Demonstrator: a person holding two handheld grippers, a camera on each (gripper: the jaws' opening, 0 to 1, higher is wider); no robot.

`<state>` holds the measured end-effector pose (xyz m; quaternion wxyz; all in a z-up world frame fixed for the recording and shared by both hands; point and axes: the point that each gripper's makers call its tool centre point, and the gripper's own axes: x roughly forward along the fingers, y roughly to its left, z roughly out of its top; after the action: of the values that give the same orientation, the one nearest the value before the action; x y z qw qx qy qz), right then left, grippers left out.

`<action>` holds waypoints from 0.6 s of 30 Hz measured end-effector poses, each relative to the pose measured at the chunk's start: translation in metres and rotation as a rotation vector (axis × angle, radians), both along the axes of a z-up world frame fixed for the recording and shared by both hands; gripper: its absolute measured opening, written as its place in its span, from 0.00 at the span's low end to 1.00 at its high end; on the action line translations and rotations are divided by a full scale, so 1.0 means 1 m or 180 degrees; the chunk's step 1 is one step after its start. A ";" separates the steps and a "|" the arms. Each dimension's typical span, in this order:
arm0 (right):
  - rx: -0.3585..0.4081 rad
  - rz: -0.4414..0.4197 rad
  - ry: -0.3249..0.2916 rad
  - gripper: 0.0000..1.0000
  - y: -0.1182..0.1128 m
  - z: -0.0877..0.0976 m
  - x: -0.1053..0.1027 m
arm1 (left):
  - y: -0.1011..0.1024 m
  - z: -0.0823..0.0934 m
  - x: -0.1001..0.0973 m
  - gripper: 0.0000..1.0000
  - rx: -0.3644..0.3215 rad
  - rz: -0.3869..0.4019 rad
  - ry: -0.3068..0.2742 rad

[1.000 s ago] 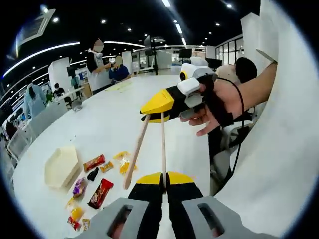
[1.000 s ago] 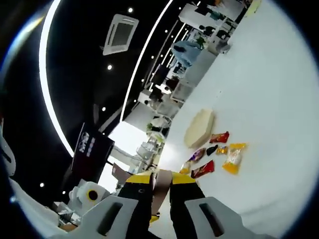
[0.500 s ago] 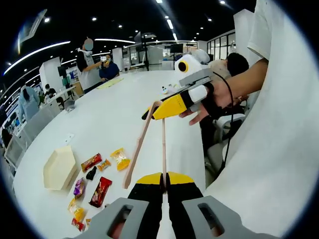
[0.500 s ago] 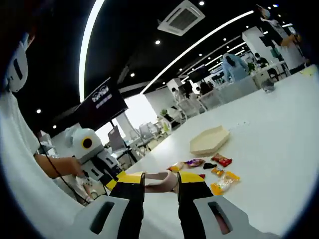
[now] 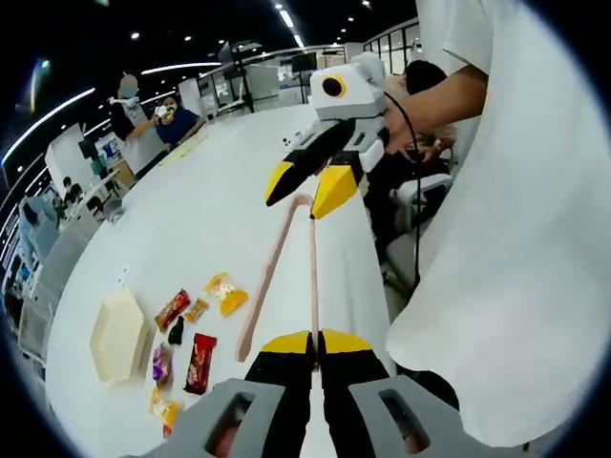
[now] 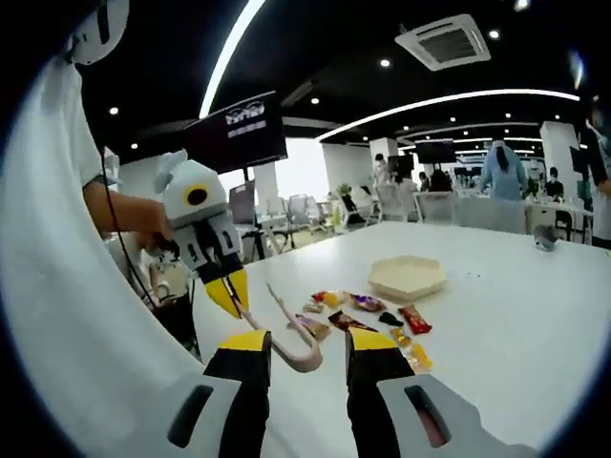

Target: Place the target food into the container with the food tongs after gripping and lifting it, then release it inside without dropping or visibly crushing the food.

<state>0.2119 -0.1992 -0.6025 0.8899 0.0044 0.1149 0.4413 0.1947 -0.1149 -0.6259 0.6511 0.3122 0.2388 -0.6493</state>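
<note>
Wooden food tongs hang over the white table. My left gripper is shut on the tip of one tong arm; the other arm hangs free to the left. My right gripper stands open around the tongs' bent end, its jaws apart on either side. In the right gripper view the left gripper shows at the left, and my own right gripper is at the bottom. A beige hexagonal container lies beside several wrapped snacks, among them a yellow packet and a red one.
The person holding the grippers wears a white shirt and stands at the table's near edge. Two people are at the table's far end. Chairs and desks stand behind the table.
My right gripper's jaws have spread apart at the tongs' bent end, where they were pinched together. Both views have swung; the left gripper keeps its hold.
</note>
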 end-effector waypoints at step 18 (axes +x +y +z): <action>-0.0520 0.0306 -0.0179 0.31 0.003 -0.017 -0.013 | -0.002 0.010 0.001 0.00 0.0294 -0.0413 -0.0083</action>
<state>0.1985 -0.1958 -0.6197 0.8680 -0.0860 0.1255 0.4727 0.1952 -0.1166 -0.6158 0.5956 0.3652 0.2392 -0.6743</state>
